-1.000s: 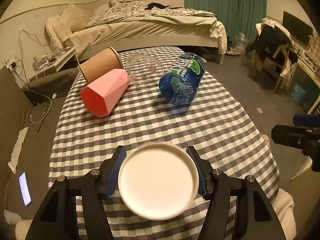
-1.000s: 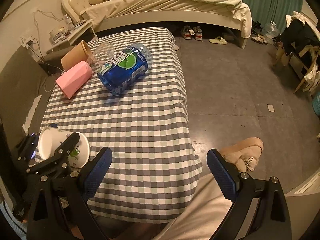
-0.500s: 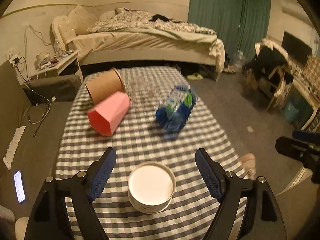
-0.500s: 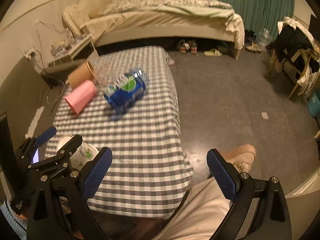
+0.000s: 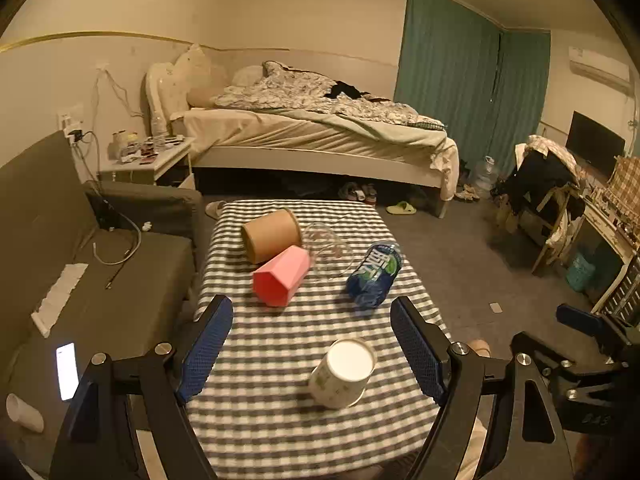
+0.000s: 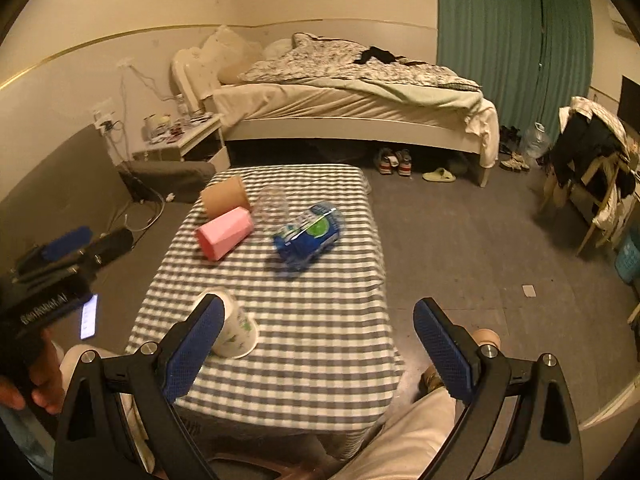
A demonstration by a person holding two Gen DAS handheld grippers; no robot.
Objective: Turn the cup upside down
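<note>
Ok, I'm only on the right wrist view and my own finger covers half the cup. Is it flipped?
Observer: Yes. From the left wrist view the whole cup shows: it stands mouth down, with its flat white base on top.
Operator: Is the left hand-held gripper off it?
Observer: Yes. The left hand-held gripper has its jaws wide open and holds nothing. The cup stands apart from it.
</note>
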